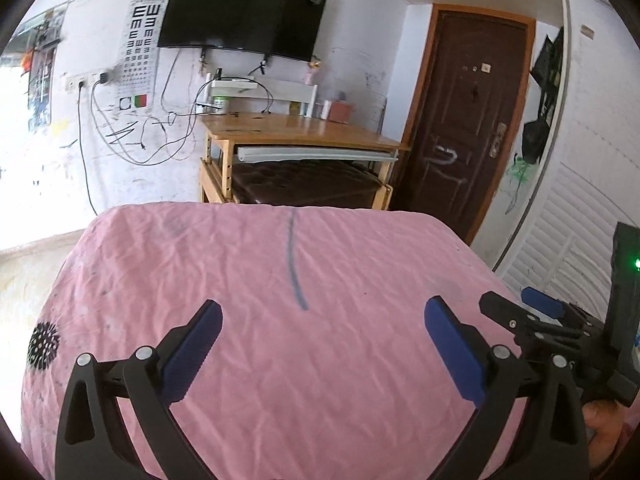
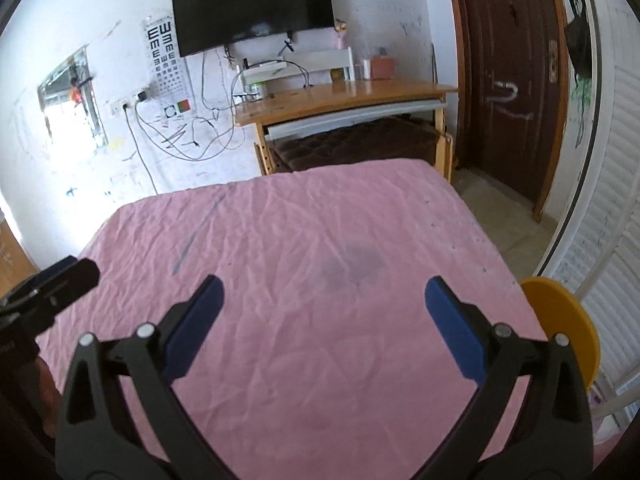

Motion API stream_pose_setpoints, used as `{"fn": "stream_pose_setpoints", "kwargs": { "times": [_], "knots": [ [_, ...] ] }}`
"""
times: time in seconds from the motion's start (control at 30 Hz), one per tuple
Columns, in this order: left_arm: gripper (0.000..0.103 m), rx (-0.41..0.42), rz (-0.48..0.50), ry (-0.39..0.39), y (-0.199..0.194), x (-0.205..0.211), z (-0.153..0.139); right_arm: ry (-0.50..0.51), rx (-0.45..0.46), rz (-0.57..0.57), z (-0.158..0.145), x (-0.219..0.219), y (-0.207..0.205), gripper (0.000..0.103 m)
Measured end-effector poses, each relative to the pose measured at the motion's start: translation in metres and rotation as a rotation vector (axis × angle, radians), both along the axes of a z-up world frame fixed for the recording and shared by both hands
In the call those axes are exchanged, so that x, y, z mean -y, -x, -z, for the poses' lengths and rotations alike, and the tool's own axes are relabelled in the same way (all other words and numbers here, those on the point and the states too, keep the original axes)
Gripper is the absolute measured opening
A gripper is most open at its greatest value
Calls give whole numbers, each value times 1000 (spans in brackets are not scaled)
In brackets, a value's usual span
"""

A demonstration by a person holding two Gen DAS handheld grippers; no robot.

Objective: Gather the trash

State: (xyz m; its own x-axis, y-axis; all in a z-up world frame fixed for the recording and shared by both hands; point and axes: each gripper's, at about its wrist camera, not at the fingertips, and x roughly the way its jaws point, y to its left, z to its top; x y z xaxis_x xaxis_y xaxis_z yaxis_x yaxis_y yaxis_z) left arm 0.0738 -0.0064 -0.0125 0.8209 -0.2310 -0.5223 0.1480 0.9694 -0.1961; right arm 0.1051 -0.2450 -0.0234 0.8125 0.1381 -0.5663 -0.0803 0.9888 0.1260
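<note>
A wrinkled pink sheet covers the bed (image 1: 280,264), which fills the lower half of both views. My left gripper (image 1: 323,306) hovers over it, open, with nothing between its blue pads. My right gripper (image 2: 325,283) is also open and empty above the sheet (image 2: 320,220). The right gripper (image 1: 514,298) shows at the right edge of the left wrist view, and a left finger (image 2: 76,270) shows at the left edge of the right wrist view. A black spiky patch with white dots (image 1: 43,346) lies at the bed's left edge; I cannot tell whether it is an object or a print.
Beyond the bed's far end stands a wooden desk (image 1: 296,130) with a dark cushioned seat under it, below a wall television (image 1: 240,12). A brown door (image 1: 460,120) is at the right, beside white louvred doors (image 2: 612,240). A yellow round disc (image 2: 560,328) sits by the bed's right side.
</note>
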Motion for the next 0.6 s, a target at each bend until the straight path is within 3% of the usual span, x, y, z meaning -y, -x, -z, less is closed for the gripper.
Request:
{"fn": "stream_pose_setpoints", "kwargs": {
  "times": [0.6],
  "knots": [
    [96,-10,-33,3,9,-25,3,45,86,-18,-1,-29,27,97]
  ]
}}
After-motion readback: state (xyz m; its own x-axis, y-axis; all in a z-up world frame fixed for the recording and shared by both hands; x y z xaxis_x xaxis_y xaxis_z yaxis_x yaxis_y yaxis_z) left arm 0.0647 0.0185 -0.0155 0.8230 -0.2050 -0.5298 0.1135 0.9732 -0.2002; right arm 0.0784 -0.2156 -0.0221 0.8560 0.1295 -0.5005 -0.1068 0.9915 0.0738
